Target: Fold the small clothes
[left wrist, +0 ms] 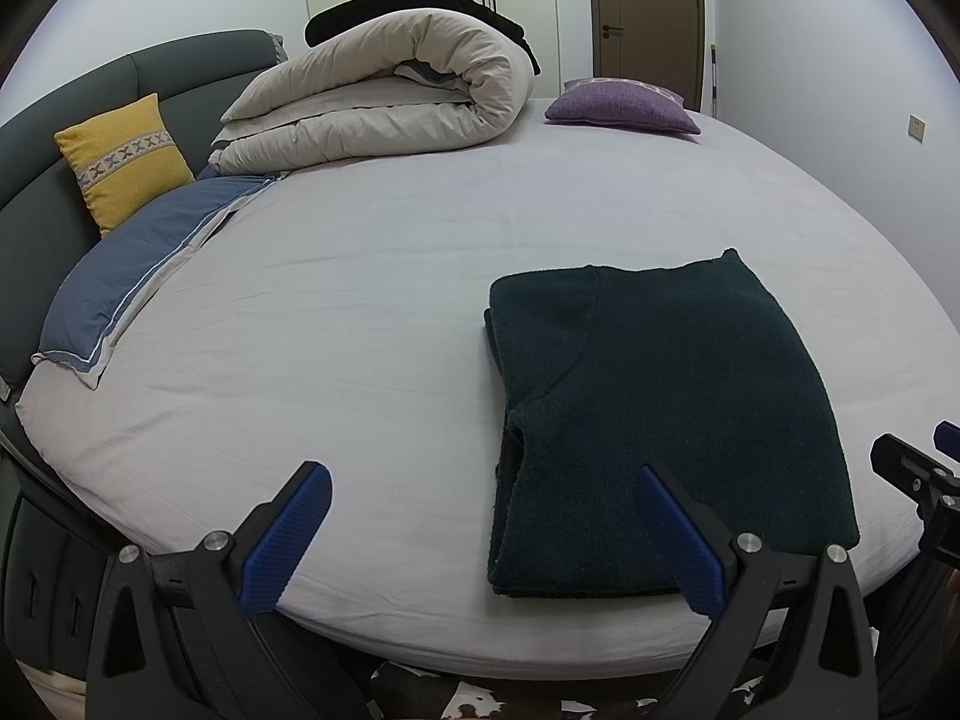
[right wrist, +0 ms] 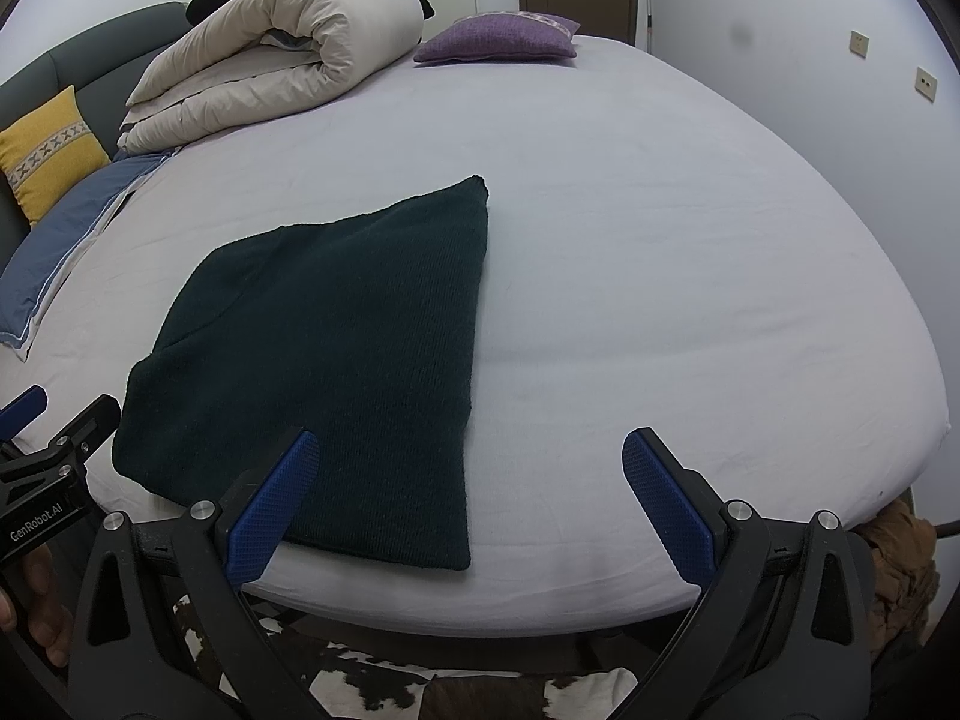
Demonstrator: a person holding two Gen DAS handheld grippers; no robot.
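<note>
On the bed (left wrist: 372, 276), folded dark sweater (left wrist: 660, 408); left claw (left wrist: 486, 534) and right claw (right wrist: 468, 498) both spread wide, empty.

L gripper (left wrist: 486, 480) & R gripper (right wrist: 471, 450) both wide apart, unloaded.

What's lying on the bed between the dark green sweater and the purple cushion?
Nothing: only bare sheet separates the folded sweater from the purple cushion. The right wrist view shows it best.

Left gripper (left wrist: 486, 531) showing black frame, blue textured pads, silver screws, right gripper (right wrist: 471, 498) matching, white GenRobot.AI lettering showing
</note>
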